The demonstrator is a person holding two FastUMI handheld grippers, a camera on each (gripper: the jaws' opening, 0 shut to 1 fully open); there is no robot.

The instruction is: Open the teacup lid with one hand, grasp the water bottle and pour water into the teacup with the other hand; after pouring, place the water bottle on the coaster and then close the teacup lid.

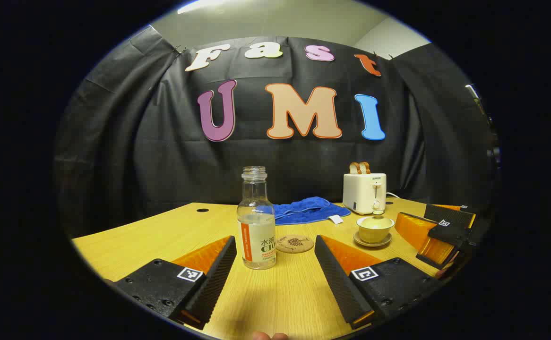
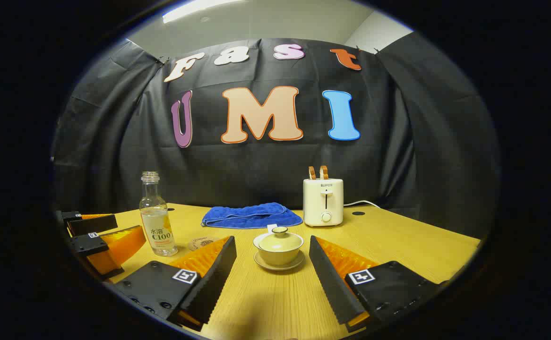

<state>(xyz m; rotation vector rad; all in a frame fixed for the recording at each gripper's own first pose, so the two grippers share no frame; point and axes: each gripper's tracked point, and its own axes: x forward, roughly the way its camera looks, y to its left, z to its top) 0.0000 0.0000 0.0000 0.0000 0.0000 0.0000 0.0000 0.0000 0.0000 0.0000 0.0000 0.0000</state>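
Observation:
An uncapped clear water bottle [image 1: 256, 222] stands upright on the wooden table, partly filled. My left gripper [image 1: 275, 245] is open, and the bottle stands just ahead between its fingers, nearer the left one. A round cork coaster [image 1: 294, 243] lies just right of the bottle. The lidded yellow teacup [image 2: 278, 247] sits on its saucer, straight ahead of my open right gripper [image 2: 272, 245]. In the right gripper view the bottle [image 2: 156, 217] stands far left, beside the left gripper [image 2: 97, 241]. The teacup [image 1: 374, 228] in the left gripper view sits next to the right gripper [image 1: 438, 229].
A folded blue cloth [image 2: 252, 215] lies at the back of the table [image 2: 398, 245]. A white toaster [image 2: 323, 202] with two slices of bread stands to its right, with a cord trailing behind. Black cloth walls close off the back and sides.

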